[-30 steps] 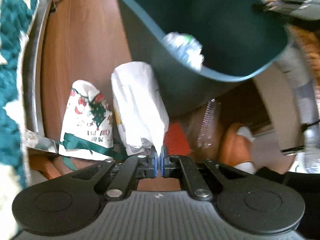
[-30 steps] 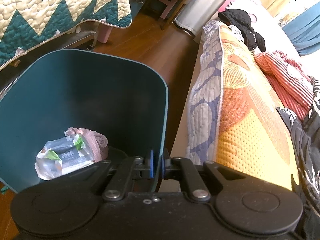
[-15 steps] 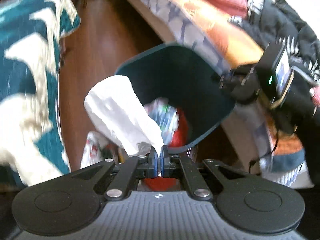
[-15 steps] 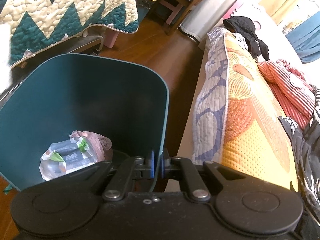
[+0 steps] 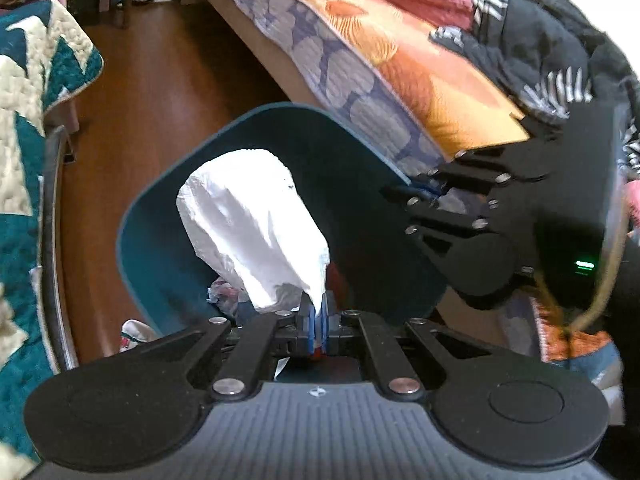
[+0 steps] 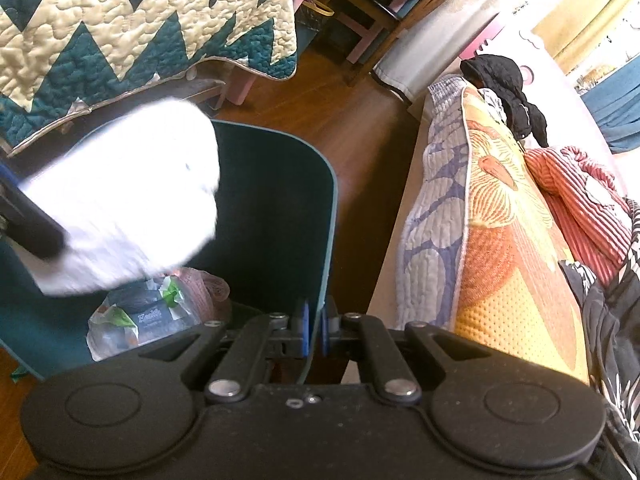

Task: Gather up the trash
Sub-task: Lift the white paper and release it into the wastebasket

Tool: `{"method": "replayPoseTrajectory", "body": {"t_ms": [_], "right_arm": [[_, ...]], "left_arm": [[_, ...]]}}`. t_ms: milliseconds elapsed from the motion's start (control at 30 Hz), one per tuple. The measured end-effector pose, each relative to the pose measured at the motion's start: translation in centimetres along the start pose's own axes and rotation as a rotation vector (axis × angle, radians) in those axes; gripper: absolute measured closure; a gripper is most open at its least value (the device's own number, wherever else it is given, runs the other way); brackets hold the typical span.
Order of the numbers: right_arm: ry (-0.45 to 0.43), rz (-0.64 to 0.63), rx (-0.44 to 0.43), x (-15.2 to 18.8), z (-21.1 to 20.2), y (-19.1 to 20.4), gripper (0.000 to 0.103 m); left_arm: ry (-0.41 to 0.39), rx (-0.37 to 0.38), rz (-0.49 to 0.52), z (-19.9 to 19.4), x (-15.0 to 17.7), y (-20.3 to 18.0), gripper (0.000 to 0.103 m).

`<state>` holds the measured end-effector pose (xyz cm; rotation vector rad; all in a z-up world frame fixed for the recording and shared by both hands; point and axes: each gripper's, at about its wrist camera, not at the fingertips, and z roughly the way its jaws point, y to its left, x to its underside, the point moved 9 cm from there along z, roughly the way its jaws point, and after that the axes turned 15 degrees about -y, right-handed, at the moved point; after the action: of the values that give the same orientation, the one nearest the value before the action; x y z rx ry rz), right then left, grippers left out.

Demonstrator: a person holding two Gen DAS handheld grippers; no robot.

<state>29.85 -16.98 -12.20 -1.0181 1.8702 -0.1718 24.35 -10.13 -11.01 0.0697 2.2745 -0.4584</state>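
Note:
My left gripper [image 5: 319, 312] is shut on a white plastic bag [image 5: 252, 224] and holds it over the open mouth of a dark teal trash bin [image 5: 160, 256]. The bag also shows bright and blurred in the right wrist view [image 6: 128, 200], above the bin. My right gripper [image 6: 314, 328] is shut on the bin's rim [image 6: 330, 216] and holds the bin tilted. Inside the bin lie a crumpled clear wrapper with green print [image 6: 148, 312] and a pinkish bag [image 6: 208, 284]. The right gripper shows in the left wrist view [image 5: 424, 196], clamped on the rim.
A bed with an orange and blue quilt [image 6: 492, 216] and piled clothes [image 5: 552, 40] runs along the right. A teal and cream zigzag quilt [image 6: 132, 28] covers furniture on the left. A wooden floor [image 5: 160, 80] lies between. A printed gift bag [image 5: 136, 332] peeks out beside the bin.
My left gripper has lifted the white bag from the floor and carried it over the bin's mouth. The bag has come into the right wrist view. The right gripper keeps its hold on the rim.

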Motion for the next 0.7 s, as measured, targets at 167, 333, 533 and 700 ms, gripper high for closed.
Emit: {"method": "replayPoseTrajectory", "body": {"t_ms": [167, 333, 533, 700], "right_arm": [[0.000, 0.000, 0.002, 0.0, 0.0, 0.0, 0.097], [-0.001, 0.002, 0.001, 0.0, -0.1, 0.0, 0.097], [0.000, 0.004, 0.002, 0.1, 0.0, 0.0, 0.097], [0.003, 0.012, 0.002, 0.2, -0.1, -0.1, 0.097]], "left_arm": [[0.045, -0.010, 0.021, 3.0, 1.3, 0.0, 0.100], [0.077, -0.037, 0.033, 5.3, 2.1, 0.5, 0.100], [0.124, -0.074, 0.047, 8.0, 2.9, 0.9, 0.100], [0.136, -0.097, 0.029, 9.4, 3.3, 1.3, 0.100]]}}
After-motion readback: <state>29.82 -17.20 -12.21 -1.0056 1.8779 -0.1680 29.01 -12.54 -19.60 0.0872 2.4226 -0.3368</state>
